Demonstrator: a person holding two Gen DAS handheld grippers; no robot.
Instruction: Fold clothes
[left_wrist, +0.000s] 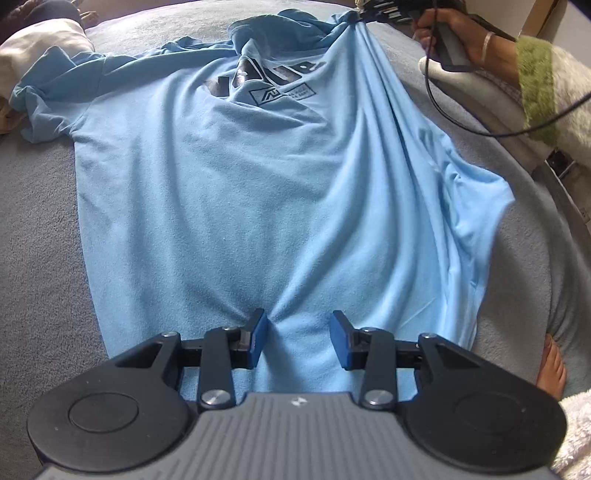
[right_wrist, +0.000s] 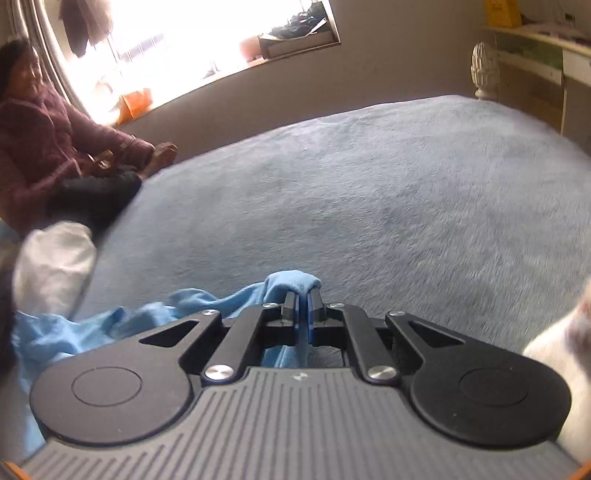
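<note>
Cloth first: one light-blue T-shirt (left_wrist: 258, 203), spread front-up on the grey bed (left_wrist: 37, 258), dark chest print (left_wrist: 266, 81) taken as the marker for everything else.

Far left of the print: one white bundle of cloth (left_wrist: 44, 44), lying just beyond the shirt's crumpled sleeve (left_wrist: 48, 99). Not part of the present fold, by the look of it.

Below the print, at the hem end: left gripper (left_wrist: 298, 339), jaws part-way apart, resting down on the fabric. Small pucker of cloth against one pad, but nothing pinched between the two.

Up and right of the print, at the shoulder corner: right gripper (right_wrist: 303, 306), jaws closed tight on a tuft of the blue cloth, held by a hand (left_wrist: 461, 40). Long taut ridges running from that pinch down towards the hem.

Right of the print: second sleeve (left_wrist: 480, 206), lying loose near the bed's edge. Further right and lower, one bare foot (left_wrist: 552, 365).

Handling, as a judgement: thin, soft knit, very light, no stiffness at all. Likely to drag and wrinkle on the fleecy bed cover rather than slide. Not fragile, not slippery. Best taken at seamed corners, shoulder and hem, where doubled cloth gives the pads something to bite.

Count: one shirt, two sleeves, two grippers, one white bundle.
</note>
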